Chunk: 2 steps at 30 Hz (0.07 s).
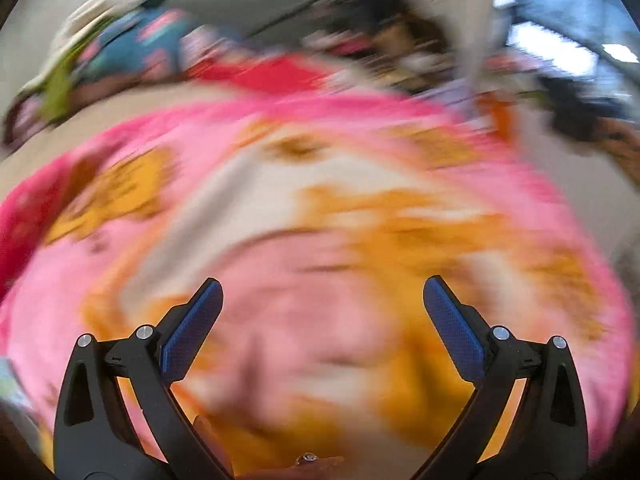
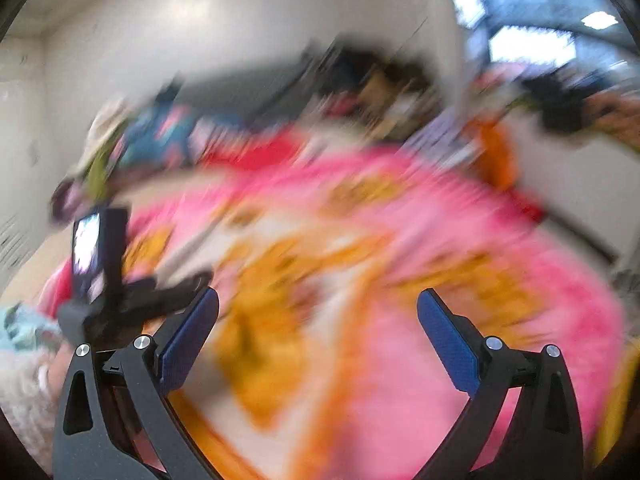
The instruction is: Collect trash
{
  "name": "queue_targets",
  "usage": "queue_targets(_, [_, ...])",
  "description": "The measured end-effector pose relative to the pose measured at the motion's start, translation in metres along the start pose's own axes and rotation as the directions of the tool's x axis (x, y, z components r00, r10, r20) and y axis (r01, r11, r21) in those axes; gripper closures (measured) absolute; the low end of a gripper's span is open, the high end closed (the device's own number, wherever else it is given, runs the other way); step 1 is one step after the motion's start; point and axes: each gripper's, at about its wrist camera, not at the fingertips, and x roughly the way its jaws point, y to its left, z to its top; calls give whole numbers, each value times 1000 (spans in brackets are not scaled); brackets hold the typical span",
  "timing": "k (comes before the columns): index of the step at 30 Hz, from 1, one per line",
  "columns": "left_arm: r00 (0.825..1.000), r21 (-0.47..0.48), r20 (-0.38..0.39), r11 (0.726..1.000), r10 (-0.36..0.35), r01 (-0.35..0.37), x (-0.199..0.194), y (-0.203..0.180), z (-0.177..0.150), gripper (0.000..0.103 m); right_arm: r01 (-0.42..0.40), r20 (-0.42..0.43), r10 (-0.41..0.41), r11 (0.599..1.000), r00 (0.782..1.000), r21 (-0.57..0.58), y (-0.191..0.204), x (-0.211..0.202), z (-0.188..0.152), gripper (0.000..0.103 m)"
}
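we can't pick out any trash for sure, everything's motion-blurred, just a smeary pile of colourful stuff (image 1: 160, 48) along the far edge of the bed, against the wall

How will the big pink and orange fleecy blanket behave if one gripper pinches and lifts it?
The pink and orange fleecy blanket will probably be floppy: it looks soft and lies spread out wide. A pinch would likely raise only a fold while the rest drags. Both views are blurred, so its weight is unclear.
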Motion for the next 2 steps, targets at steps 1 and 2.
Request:
queue_targets(1, [998, -20, -34, 998, 53, -54, 20, 24, 0, 11, -31, -55, 30, 999, 998, -17, 15, 25, -1, 6])
queue_targets(2, [994, -23, -59, 995, 93, -95, 31, 38, -1, 11, -70, -147, 63, 996, 987, -48, 38, 66, -9, 6])
